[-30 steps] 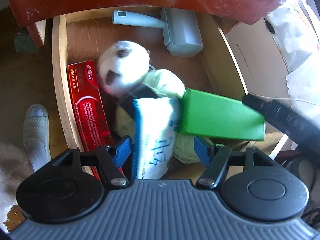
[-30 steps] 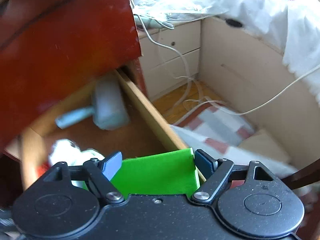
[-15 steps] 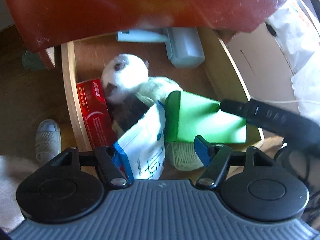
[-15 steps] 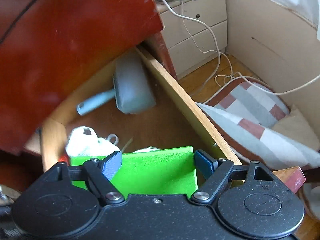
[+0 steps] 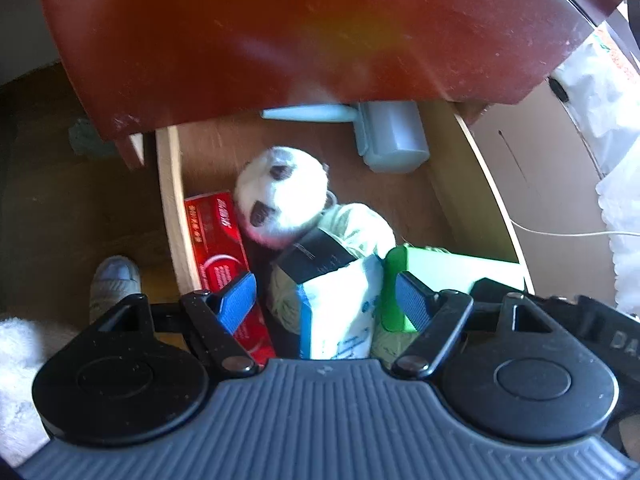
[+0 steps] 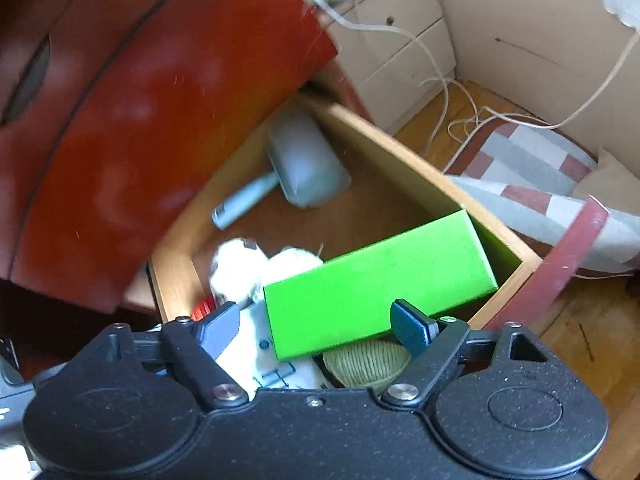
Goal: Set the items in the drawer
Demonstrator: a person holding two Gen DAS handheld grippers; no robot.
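In the open drawer [image 6: 432, 184] the green box [image 6: 376, 284] and white packet [image 5: 340, 308] lie dropped among the rest, my left claw [image 5: 326, 294] and right claw [image 6: 316, 322] opening empty, so closing remains.

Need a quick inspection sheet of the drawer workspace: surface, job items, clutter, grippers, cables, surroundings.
Surface: open wooden drawer, brown floor partly bare near the back.
Job's things: green box lying tilted on the pile; white and blue packet leaning upright; red box along the left wall; panda plush; yarn ball; lint roller at the back.
Clutter: nothing seen.
Grippers: left gripper opening, packet between its fingers, pads off it; right gripper opening, above the green box, not gripping.
Cables: white cords on the floor beside the drawer.
Surroundings: red-brown cabinet front, striped cushion, a person's shoe.
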